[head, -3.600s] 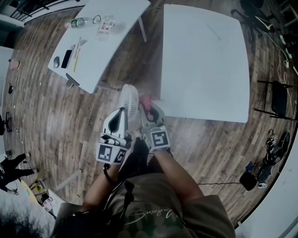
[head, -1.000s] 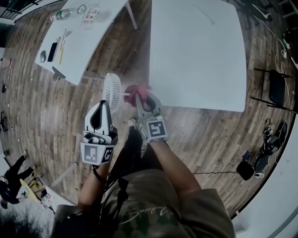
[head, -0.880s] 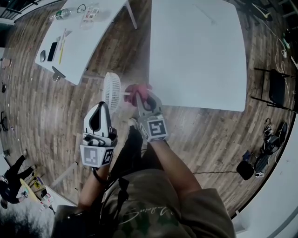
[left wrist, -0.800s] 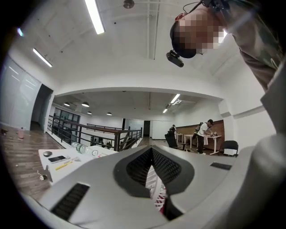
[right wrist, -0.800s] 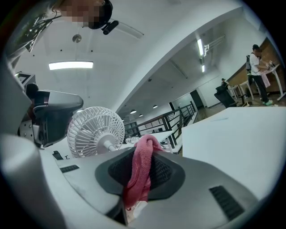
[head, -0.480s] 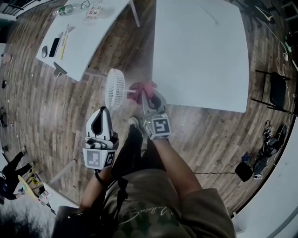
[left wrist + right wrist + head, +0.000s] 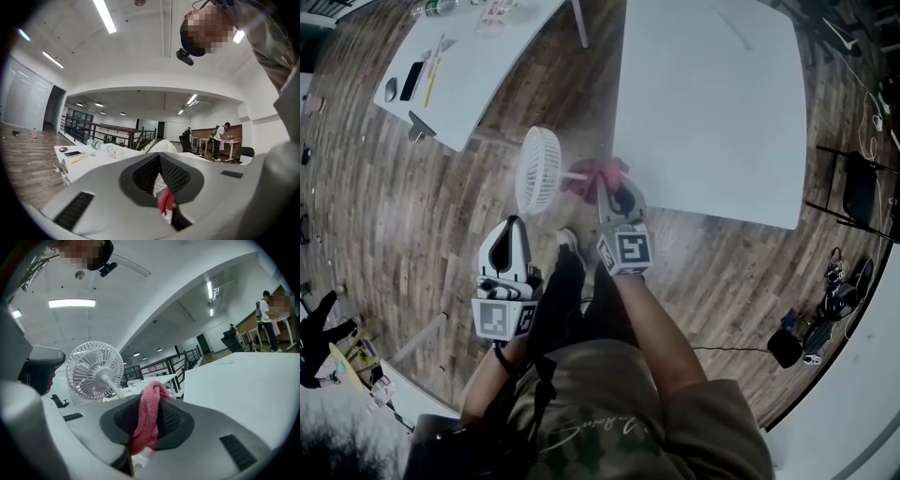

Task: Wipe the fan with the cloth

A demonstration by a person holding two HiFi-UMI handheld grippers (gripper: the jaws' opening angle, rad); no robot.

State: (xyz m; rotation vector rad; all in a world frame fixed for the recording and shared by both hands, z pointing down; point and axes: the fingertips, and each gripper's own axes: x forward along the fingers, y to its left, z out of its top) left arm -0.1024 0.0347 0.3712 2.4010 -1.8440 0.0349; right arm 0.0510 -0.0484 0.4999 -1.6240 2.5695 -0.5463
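Main bench (image 7: 712, 103): bare white top, nothing on it near the work.

Fan (image 7: 538, 169): small and white with a round grille, carried clear of the bench above the wooden floor. Its stem runs straight into the cloth (image 7: 592, 174).

Right tool (image 7: 617, 192): clamped on the pink cloth, a fold of which stands proud of the jaws. A white piece shows beneath it. Whether the fan stem is gripped too cannot be confirmed.

Left tool (image 7: 508, 234): jaws together and empty, well short of the fan and aimed at it.

Recommendation: the left tool should steady the stem first, not the thin grille. The proud fold can then meet the grille flat. Wipe along the ribs with light pressure, since the fan looks light and likely to swing.
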